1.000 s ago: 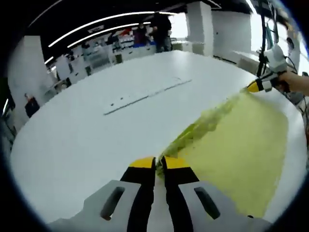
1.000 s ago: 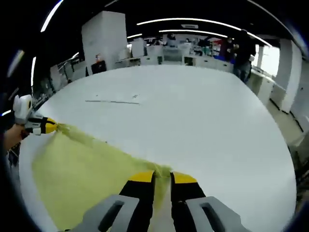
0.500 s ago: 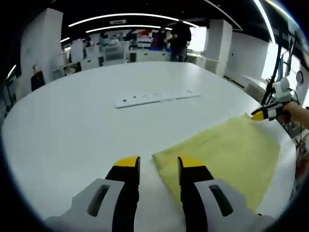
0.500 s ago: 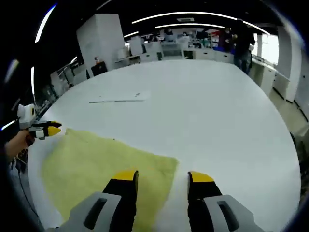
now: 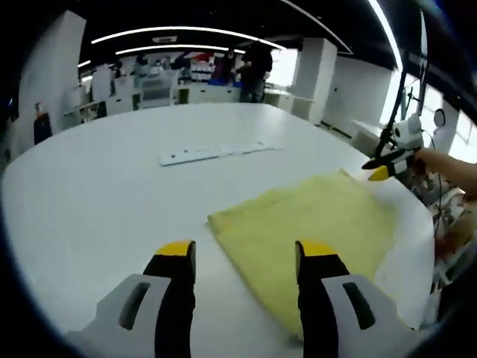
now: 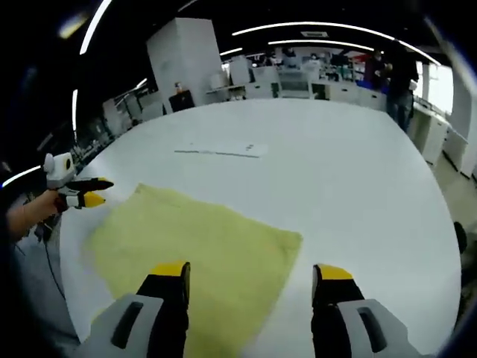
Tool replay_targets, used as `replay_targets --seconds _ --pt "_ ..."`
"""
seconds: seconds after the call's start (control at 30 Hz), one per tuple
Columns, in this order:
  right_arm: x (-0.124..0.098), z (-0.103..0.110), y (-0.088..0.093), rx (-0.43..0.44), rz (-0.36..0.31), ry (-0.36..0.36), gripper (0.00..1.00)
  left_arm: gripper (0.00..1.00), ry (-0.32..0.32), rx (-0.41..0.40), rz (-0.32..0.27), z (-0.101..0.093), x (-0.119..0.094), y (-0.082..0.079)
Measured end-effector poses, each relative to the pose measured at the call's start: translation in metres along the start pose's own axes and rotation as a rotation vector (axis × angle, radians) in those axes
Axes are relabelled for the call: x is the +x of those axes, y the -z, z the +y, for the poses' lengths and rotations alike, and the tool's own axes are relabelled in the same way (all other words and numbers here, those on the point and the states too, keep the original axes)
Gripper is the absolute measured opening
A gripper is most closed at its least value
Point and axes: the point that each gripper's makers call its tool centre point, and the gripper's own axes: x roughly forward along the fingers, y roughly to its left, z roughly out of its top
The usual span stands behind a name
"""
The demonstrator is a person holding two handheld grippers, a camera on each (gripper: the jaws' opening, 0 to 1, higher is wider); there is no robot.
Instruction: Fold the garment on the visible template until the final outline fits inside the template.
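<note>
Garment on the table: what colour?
Pale yellow-green garment, plain, no pattern; right gripper view shows it best.

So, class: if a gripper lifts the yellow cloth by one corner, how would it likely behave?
The yellow cloth lies flat and thin on the white table, so it would probably droop limply rather than hold shape. It looks light. Its soft edges suggest that a push would bunch it, not slide it whole.

left hand-held gripper [image 5: 242,253] spread wide above yellow garment [image 5: 309,224] lying flat on white table [image 5: 97,201].
</note>
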Motion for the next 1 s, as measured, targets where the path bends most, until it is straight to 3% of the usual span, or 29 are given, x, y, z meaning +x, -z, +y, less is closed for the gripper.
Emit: replay_targets --seconds 0.3,0.87,1.0 --pt "-0.023 0.020 0.025 -0.057 0.019 -0.042 0.67 0.49 0.097 0.039 0.003 -0.031 -0.021 0.018" --pt "-0.051 0.034 0.074 -0.043 0.056 -0.094 0.61 0.49 0.107 0.013 0.048 -0.049 -0.045 0.062" --pt "-0.054 0.039 0.084 -0.037 0.044 -0.100 0.57 0.43 0.109 -0.026 0.054 -0.054 -0.047 0.073"
